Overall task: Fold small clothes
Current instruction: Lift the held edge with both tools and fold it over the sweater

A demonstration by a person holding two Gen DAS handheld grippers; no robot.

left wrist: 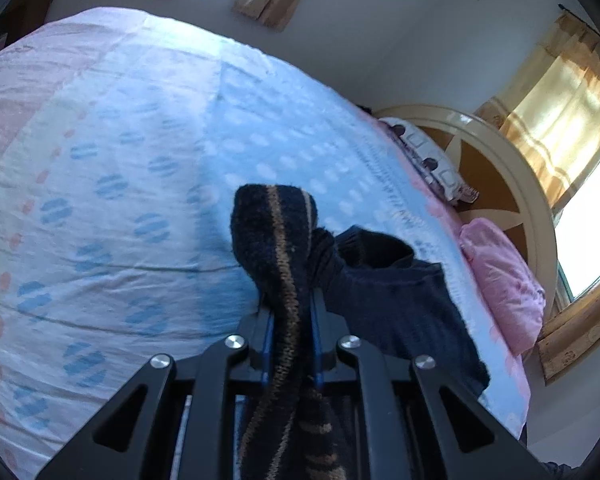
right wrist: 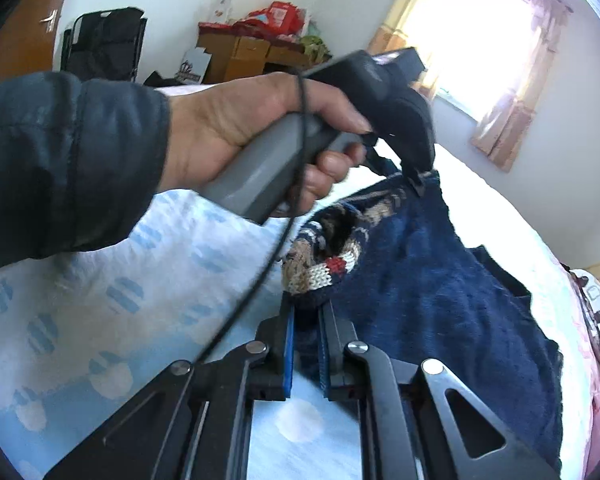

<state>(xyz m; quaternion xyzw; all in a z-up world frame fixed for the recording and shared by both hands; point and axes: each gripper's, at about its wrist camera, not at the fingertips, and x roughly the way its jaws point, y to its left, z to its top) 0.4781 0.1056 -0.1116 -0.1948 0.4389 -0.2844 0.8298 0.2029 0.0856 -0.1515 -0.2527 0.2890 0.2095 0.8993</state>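
Observation:
A small navy knitted sweater (right wrist: 440,280) with a tan and red patterned band hangs above the bed, held at two places. My left gripper (left wrist: 292,312) is shut on a folded navy edge with a tan stripe (left wrist: 276,232); the rest of the garment (left wrist: 400,300) droops to its right. My right gripper (right wrist: 306,312) is shut on the patterned edge (right wrist: 320,268). The left gripper also shows in the right wrist view (right wrist: 416,184), in the person's hand (right wrist: 240,120), gripping the sweater's far edge.
The bed's sheet (left wrist: 120,160) is white and light blue with blue dots. A pink pillow (left wrist: 504,280) and a patterned pillow (left wrist: 428,156) lie by the round headboard (left wrist: 500,168). Curtained windows, boxes (right wrist: 240,52) and a black chair (right wrist: 104,44) stand along the walls.

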